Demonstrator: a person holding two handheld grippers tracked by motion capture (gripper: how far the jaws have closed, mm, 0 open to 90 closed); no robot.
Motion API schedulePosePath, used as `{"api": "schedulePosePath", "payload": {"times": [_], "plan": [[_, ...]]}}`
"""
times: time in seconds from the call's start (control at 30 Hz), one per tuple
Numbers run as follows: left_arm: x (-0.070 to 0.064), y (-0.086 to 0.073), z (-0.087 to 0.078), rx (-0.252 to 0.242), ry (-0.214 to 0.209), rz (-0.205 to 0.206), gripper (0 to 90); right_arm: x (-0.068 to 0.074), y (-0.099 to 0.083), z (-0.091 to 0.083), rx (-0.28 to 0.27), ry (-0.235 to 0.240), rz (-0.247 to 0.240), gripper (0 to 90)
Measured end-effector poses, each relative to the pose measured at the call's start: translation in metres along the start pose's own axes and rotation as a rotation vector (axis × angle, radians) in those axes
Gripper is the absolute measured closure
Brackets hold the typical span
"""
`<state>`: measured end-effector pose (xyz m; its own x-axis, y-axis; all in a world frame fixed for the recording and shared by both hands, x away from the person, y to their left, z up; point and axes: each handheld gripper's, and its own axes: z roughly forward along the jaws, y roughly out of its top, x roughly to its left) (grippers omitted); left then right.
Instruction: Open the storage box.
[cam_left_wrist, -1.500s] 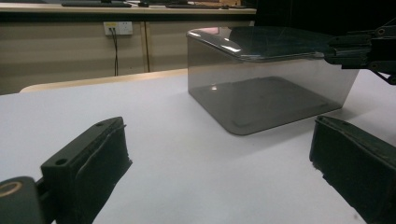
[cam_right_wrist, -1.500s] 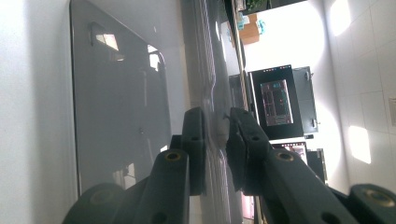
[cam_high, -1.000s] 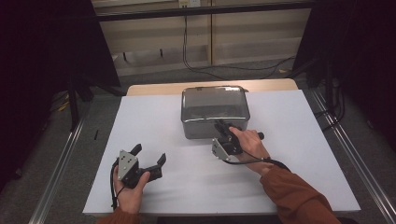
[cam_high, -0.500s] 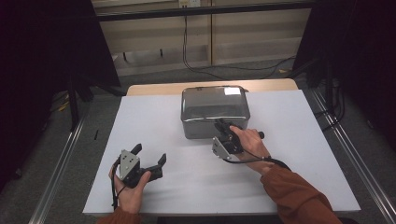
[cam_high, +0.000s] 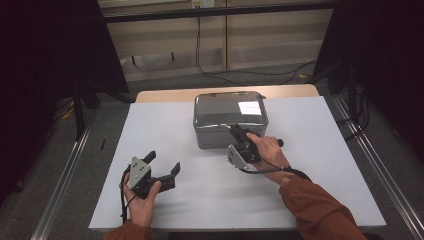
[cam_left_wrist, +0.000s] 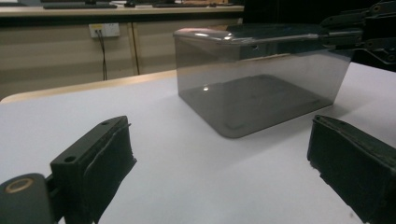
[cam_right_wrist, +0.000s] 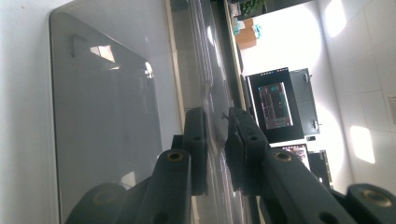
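Observation:
A shiny metal box with a flat lid stands at the middle back of the white table. My right gripper is turned on its side at the box's front edge. In the right gripper view its jaws stand close together with the lid's rim between them, and the lid stretches away from them. My left gripper rests low at the front left, open and holding nothing. In the left gripper view the box lies ahead between the wide jaws, with the right gripper at its lid edge.
A wooden strip runs along the table's far edge behind the box. Metal rails flank the table on both sides. Cables lie on the floor beyond, in front of low cabinets.

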<state>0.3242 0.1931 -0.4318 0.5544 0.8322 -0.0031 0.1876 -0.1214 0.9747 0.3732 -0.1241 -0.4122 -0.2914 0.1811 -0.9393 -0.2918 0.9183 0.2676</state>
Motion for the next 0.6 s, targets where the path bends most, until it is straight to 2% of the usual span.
{"api": "schedulePosePath", "payload": {"times": [0.1,0.23,0.27,0.37,0.47,0.57,0.6], "plan": [[0.000,0.001,0.003,-0.001,-0.018,-0.011,5.1,-0.002,0.001,0.000,-0.001,-0.008,0.005,78.2],[0.001,0.005,0.008,-0.012,-0.022,-0.025,3.0,-0.004,0.001,0.000,-0.005,-0.017,0.011,78.3],[0.003,0.008,0.011,-0.032,-0.053,-0.033,3.0,-0.004,0.001,0.000,-0.002,-0.013,0.015,78.3],[0.003,0.012,0.016,-0.053,-0.058,-0.010,2.3,-0.005,0.000,0.000,-0.006,-0.014,0.013,78.3],[0.003,0.016,0.023,-0.046,-0.066,-0.004,2.1,-0.005,0.001,0.000,-0.002,-0.013,0.020,78.4],[0.002,0.019,0.029,-0.053,-0.087,-0.002,1.7,-0.007,0.001,0.000,-0.010,-0.018,0.021,78.4],[0.001,0.022,0.035,-0.038,-0.112,0.004,1.7,-0.008,0.001,0.000,-0.009,-0.020,0.022,78.5]]}}
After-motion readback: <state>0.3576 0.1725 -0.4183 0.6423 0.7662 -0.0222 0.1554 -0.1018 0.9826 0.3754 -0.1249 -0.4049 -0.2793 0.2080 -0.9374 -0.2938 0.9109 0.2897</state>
